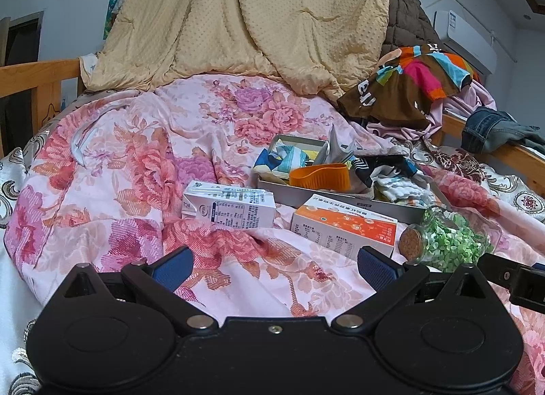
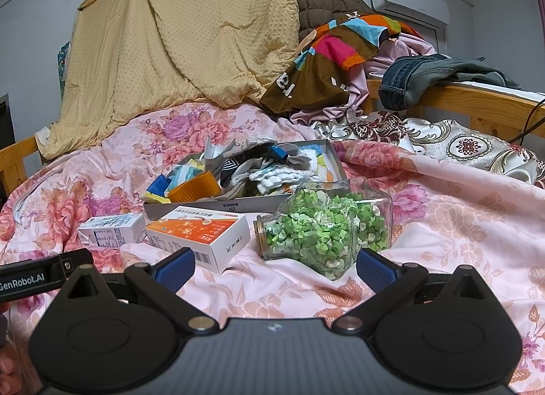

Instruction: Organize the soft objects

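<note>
A shallow grey cardboard tray (image 2: 190, 207) on the floral pink bedspread (image 2: 460, 224) holds crumpled socks and cloths (image 2: 272, 177). Before it, the left gripper (image 1: 274, 267) and right gripper (image 2: 275, 267) hover, jaws wide, empty.

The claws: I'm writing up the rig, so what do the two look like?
The left claw and right claw look the same: matte black bodies with two round hubs, silver pivot pins, black linkage arms and blue ribbed pads. The right wrist view shows white "GenRobot.AI" lettering on the left one's side.
</note>
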The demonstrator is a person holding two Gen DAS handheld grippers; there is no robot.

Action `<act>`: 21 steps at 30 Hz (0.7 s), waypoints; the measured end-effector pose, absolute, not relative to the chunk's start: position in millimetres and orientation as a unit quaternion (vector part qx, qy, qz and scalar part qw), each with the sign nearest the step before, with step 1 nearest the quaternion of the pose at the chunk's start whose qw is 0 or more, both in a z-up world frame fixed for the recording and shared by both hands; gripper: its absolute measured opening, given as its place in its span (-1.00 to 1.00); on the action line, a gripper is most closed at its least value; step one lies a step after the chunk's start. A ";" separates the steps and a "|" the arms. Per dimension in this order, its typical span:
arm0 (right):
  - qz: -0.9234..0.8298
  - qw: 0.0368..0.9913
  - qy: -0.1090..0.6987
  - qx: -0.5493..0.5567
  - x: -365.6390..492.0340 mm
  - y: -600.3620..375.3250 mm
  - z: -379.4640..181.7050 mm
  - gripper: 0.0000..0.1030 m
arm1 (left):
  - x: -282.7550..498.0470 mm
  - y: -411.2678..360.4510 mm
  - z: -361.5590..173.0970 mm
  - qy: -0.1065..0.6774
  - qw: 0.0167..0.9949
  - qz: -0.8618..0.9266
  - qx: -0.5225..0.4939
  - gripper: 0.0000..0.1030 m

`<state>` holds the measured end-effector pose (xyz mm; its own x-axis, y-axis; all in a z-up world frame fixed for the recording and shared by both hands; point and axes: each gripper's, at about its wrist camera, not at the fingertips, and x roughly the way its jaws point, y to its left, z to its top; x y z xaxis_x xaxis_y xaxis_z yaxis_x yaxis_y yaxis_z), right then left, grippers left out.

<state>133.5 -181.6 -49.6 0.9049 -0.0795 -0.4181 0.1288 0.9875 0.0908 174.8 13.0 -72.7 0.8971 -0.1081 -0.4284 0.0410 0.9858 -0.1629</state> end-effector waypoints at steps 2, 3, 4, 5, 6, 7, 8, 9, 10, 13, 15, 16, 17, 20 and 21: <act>-0.054 0.974 0.211 0.058 133.4 -181.6 -49.5 1.00 | 175.0 13.5 -73.0 0.224 0.971 -0.037 -0.073 0.98; -0.054 0.974 0.211 0.058 133.5 -181.7 -49.5 1.00 | 174.9 13.6 -73.1 0.224 0.971 -0.036 -0.072 0.98; -0.054 0.974 0.211 0.059 133.6 -181.6 -49.9 1.00 | 175.2 14.2 -73.5 0.224 0.971 -0.035 -0.071 0.98; -0.054 0.974 0.211 0.059 133.5 -181.5 -50.2 1.00 | 175.5 14.5 -73.7 0.224 0.971 -0.035 -0.071 0.98; -0.053 0.974 0.212 0.059 133.5 -181.4 -50.2 1.00 | 175.2 14.8 -73.9 0.224 0.971 -0.035 -0.070 0.98; -0.053 0.974 0.212 0.058 133.3 -181.3 -50.1 1.00 | 175.4 14.6 -73.7 0.224 0.971 -0.035 -0.070 0.98; -0.054 0.974 0.211 0.058 133.7 -181.8 -49.7 1.00 | 175.4 14.6 -73.7 0.224 0.971 -0.035 -0.070 0.98; -0.054 0.974 0.211 0.058 133.4 -181.4 -49.8 1.00 | 175.4 14.6 -73.8 0.225 0.971 -0.034 -0.070 0.98; -0.054 0.974 0.212 0.059 133.3 -181.3 -49.9 1.00 | 175.6 14.2 -73.7 0.225 0.971 -0.034 -0.070 0.98; -0.054 0.973 0.214 0.061 133.9 -182.6 -51.2 1.00 | 176.3 15.6 -73.9 0.227 0.971 -0.032 -0.069 0.98; -0.054 0.973 0.215 0.062 133.9 -183.2 -51.9 1.00 | 177.1 16.6 -74.0 0.228 0.971 -0.032 -0.069 0.98; -0.054 0.973 0.215 0.061 133.7 -183.1 -51.9 1.00 | 176.9 17.2 -73.9 0.228 0.971 -0.032 -0.069 0.98; -0.054 0.973 0.215 0.061 133.8 -183.1 -51.7 1.00 | 176.9 16.8 -74.0 0.227 0.971 -0.032 -0.068 0.98; -0.054 0.973 0.215 0.061 133.7 -183.5 -52.1 1.00 | 176.9 16.1 -74.0 0.228 0.971 -0.031 -0.069 0.98; -0.054 0.973 0.215 0.061 134.1 -183.4 -51.9 1.00 | 176.9 16.1 -74.0 0.228 0.971 -0.031 -0.069 0.98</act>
